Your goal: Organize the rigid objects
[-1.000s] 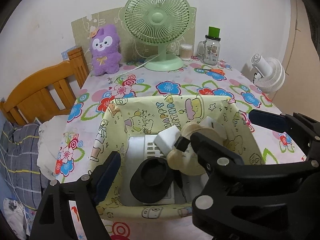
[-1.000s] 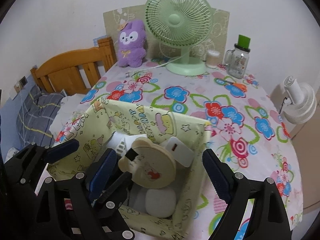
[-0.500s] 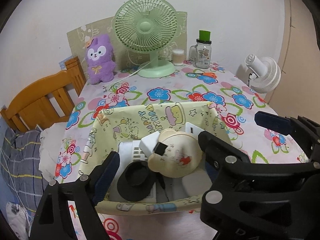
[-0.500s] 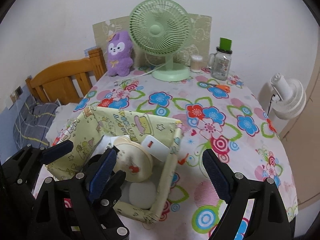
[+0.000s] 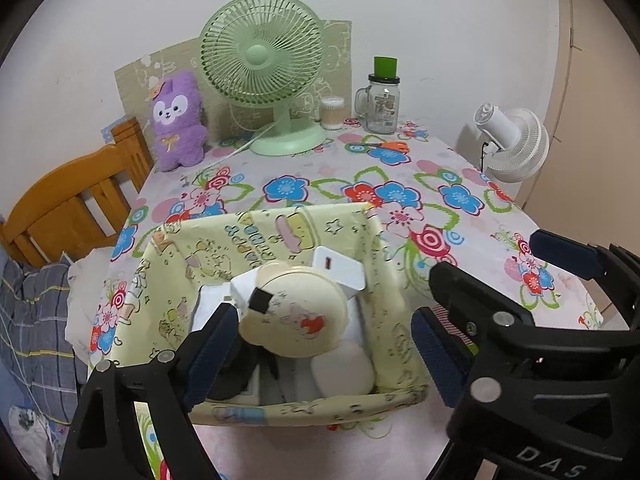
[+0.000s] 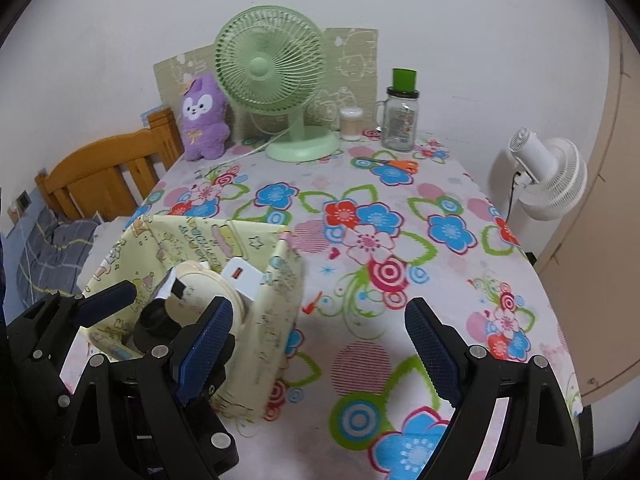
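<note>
A yellow cartoon-print fabric basket [image 5: 280, 232] [image 6: 280, 308] stands on the flowered tablecloth. In it lie a cream bear-shaped disc [image 5: 296, 320] [image 6: 200, 292], a white charger [image 5: 340, 268] [image 6: 242, 276], a black round item [image 6: 156, 324], a white power strip and a white rounded piece [image 5: 342, 372]. My left gripper [image 5: 320, 354] hovers open over the basket's near side, touching nothing. My right gripper [image 6: 320, 348] is open over bare tablecloth just right of the basket and also shows at the right of the left wrist view [image 5: 500, 268].
At the back stand a green desk fan [image 6: 268, 68], a purple plush [image 6: 202, 120], a swab pot [image 6: 351, 124] and a glass jar mug [image 6: 400, 120], with orange scissors [image 6: 400, 165] in front. A white clip fan [image 6: 552, 176] sits off the right edge. Wooden frame [image 6: 104, 176] and bedding lie left.
Both grippers have drawn back from the basket, which looks smaller now. The right gripper has shifted right, off the basket and over open tablecloth. The basket's contents stay put.
</note>
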`<action>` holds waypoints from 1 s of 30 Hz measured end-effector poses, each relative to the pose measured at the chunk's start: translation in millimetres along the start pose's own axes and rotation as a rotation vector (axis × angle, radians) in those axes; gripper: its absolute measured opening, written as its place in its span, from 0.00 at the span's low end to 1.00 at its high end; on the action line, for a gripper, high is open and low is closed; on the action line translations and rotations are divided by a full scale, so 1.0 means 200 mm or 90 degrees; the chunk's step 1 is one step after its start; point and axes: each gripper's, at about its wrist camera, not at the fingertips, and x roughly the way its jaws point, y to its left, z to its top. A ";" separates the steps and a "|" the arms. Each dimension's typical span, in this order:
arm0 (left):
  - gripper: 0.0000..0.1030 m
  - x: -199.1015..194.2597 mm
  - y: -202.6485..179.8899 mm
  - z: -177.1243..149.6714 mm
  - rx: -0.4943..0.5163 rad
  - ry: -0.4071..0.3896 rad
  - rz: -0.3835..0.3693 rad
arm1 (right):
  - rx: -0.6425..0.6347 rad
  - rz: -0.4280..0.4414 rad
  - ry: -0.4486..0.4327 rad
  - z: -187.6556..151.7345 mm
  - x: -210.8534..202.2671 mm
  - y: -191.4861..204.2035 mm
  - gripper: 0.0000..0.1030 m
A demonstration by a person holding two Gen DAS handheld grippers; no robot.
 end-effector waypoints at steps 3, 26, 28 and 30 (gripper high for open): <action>0.87 -0.01 -0.04 0.01 0.001 -0.005 -0.003 | 0.009 -0.007 -0.004 -0.01 -0.03 -0.06 0.87; 0.87 -0.19 -0.16 0.04 -0.029 -0.072 0.015 | 0.024 -0.046 -0.072 -0.04 -0.33 -0.34 0.87; 0.87 -0.22 -0.16 0.04 -0.020 -0.083 0.017 | 0.026 -0.047 -0.077 -0.05 -0.35 -0.34 0.87; 0.87 -0.25 -0.17 0.03 -0.011 -0.095 0.019 | 0.028 -0.046 -0.081 -0.05 -0.37 -0.35 0.87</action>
